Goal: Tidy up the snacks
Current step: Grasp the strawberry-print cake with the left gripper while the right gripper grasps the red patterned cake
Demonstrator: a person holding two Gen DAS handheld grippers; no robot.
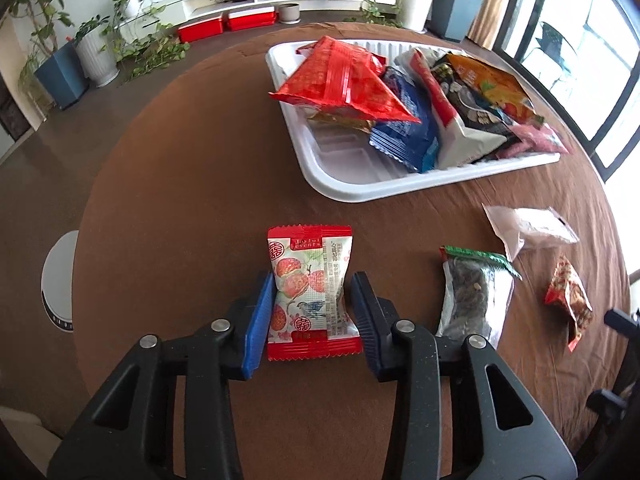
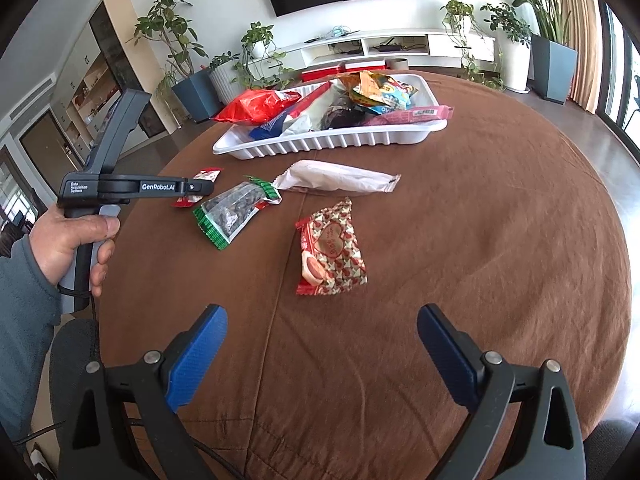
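Note:
A red-and-white snack packet (image 1: 310,292) lies on the brown tablecloth, pinched at its waist between the blue pads of my left gripper (image 1: 313,280), which is shut on it. In the right wrist view the same packet (image 2: 206,176) pokes out past the left gripper (image 2: 200,188), held by a person's hand (image 2: 68,240). My right gripper (image 2: 322,316) stands open over bare cloth, with nothing between its fingers. A heart-patterned packet (image 2: 332,248) lies just beyond it. The white tray (image 1: 348,192) at the far side holds several snack bags.
A clear seed packet with green edges (image 2: 232,212) and a long white packet (image 2: 340,178) lie between the grippers and the tray (image 2: 320,144). The round table's edge curves close on the left (image 1: 80,240). Potted plants and a low white cabinet stand beyond.

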